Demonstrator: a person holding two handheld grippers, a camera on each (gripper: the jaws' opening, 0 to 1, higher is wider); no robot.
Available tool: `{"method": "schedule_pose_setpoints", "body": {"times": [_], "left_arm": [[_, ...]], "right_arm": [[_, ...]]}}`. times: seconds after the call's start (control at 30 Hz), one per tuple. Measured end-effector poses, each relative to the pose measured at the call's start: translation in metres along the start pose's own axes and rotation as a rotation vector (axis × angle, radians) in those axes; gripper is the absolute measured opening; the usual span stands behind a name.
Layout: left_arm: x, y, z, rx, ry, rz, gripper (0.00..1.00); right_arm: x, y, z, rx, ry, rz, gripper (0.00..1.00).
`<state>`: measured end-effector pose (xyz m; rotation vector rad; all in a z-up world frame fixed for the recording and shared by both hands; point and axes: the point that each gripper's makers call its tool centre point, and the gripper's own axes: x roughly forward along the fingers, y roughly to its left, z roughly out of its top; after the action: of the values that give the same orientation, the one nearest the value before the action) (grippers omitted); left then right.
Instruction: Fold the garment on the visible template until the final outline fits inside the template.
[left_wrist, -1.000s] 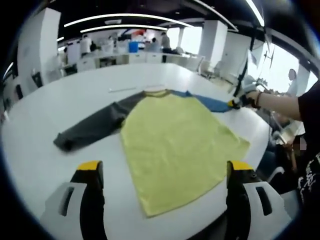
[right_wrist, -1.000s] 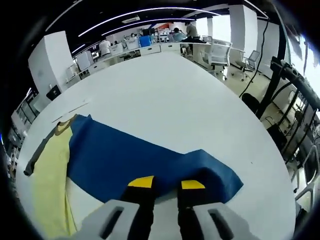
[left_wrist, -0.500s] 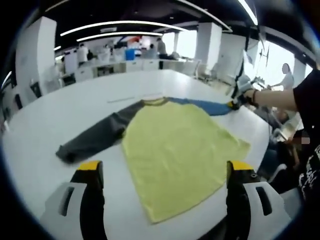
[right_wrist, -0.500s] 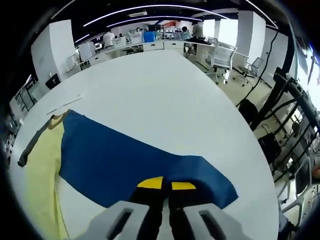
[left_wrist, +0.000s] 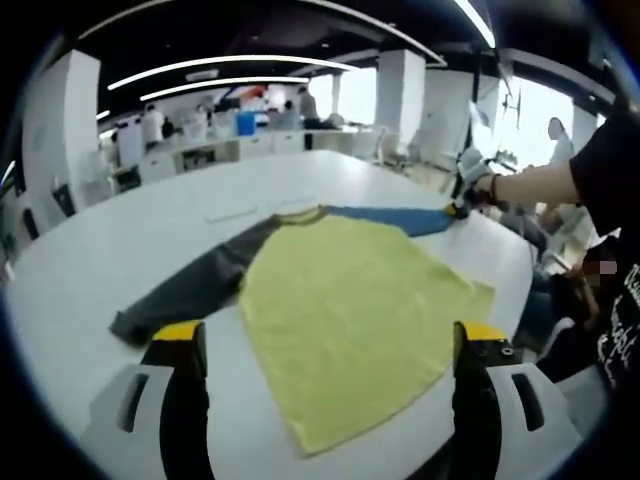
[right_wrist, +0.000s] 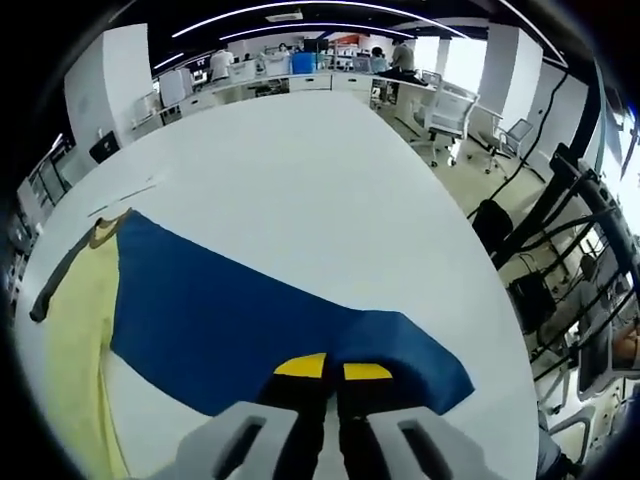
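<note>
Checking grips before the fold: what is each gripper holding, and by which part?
The right gripper is shut on the blue sleeve, gripping its cuff end. The left gripper is open above the shirt's yellow body, holding nothing.

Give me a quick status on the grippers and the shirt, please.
Left gripper open, off the shirt. Right gripper shut on blue sleeve near its cuff. Shirt flat on table, unfolded. Nothing in the way.

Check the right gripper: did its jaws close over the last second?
Yes. The right gripper had a clear gap between its yellow tips a second ago; now the tips nearly meet, pinched on the blue sleeve at its cuff edge, on the white table.
</note>
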<state>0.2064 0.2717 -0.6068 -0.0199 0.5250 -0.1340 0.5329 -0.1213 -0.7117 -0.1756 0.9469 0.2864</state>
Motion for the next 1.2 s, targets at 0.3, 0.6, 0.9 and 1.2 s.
{"method": "schedule_pose_setpoints", "body": {"times": [0.3, 0.6, 0.9, 1.2], "left_arm": [[-0.002, 0.000, -0.001, -0.007, 0.001, -0.002, 0.99], [-0.004, 0.001, 0.000, -0.007, -0.006, 0.002, 0.99], [-0.003, -0.001, -0.002, 0.002, 0.003, -0.007, 0.99], [-0.003, -0.001, -0.003, 0.001, 0.006, -0.003, 0.99]], "right_arm": [[-0.002, 0.000, 0.000, -0.002, 0.015, 0.002, 0.00], [-0.010, 0.003, 0.001, 0.008, 0.033, 0.010, 0.00], [-0.014, -0.001, 0.014, -0.003, 0.012, 0.012, 0.00], [-0.018, 0.003, 0.012, -0.011, 0.032, 0.015, 0.00]]}}
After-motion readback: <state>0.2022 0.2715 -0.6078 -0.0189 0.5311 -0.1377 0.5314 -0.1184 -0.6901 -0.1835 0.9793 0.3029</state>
